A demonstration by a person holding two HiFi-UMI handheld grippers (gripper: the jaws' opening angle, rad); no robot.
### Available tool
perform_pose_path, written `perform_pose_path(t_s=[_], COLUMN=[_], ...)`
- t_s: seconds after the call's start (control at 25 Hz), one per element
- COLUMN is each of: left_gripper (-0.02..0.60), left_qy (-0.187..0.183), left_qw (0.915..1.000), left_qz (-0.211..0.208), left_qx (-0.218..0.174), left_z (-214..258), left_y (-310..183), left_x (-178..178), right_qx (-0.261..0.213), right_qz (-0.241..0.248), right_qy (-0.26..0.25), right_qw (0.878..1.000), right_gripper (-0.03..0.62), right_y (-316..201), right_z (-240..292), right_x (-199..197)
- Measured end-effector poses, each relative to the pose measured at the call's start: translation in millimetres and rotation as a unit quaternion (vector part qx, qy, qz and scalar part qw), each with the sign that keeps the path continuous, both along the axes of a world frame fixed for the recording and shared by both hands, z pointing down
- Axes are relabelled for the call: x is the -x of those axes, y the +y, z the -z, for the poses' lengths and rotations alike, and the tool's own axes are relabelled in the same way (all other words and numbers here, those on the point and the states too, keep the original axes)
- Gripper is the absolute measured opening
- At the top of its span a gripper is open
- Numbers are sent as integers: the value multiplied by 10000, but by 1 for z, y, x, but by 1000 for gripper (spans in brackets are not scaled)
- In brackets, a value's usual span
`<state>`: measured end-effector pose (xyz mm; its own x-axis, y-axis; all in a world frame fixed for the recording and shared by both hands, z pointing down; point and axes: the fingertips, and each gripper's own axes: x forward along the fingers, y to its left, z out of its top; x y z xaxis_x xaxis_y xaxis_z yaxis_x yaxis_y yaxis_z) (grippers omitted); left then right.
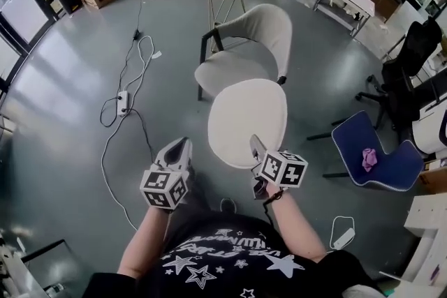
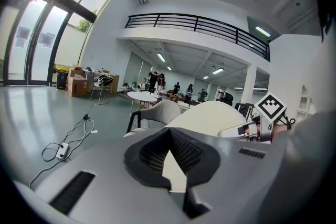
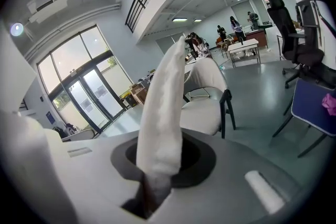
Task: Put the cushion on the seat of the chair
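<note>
Right fingers clamped cushion edge alone; my left fingers sat together, empty. Risk I judged: one-sided pinch could let cushion sag, slip out, miss chair seat.

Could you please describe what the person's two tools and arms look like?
The left tool and right tool are pale grey tapered shells, each carrying a white cube printed with black square markers. Dark meshed pads line the left one's jaws. The person wears a black short-sleeved T-shirt with white stars and a dark wristband.
</note>
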<state>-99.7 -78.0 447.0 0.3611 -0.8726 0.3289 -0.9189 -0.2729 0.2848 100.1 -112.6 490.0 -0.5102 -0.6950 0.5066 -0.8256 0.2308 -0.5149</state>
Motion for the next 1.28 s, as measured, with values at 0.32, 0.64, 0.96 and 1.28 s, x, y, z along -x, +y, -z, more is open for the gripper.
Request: perform_pose_path(t_s=[0.32, 0.64, 0.96, 1.28], left_gripper=[8, 8, 8, 8], left_qy=[69, 67, 60, 156], left_qw=[9977, 9953, 9902, 9834], left_qz=[-674, -958, -1394, -1807], left_qx=[-101, -91, 54, 110], left_z=[4, 0, -17, -29], left_y=[-89, -162, -202, -222], left_x=[22, 89, 132, 114], right_qx=[56, 144, 299, 536], right_qz=[-774, -1367, -1929, -2284], right_qy=[164, 252, 291, 398], right_qw=[9968, 9902, 9803, 9713], right_gripper=[51, 49, 51, 51], right_y=[-65, -116, -127, -119], right_z=[-1, -6, -16, -30], right_x=[12, 52, 84, 72])
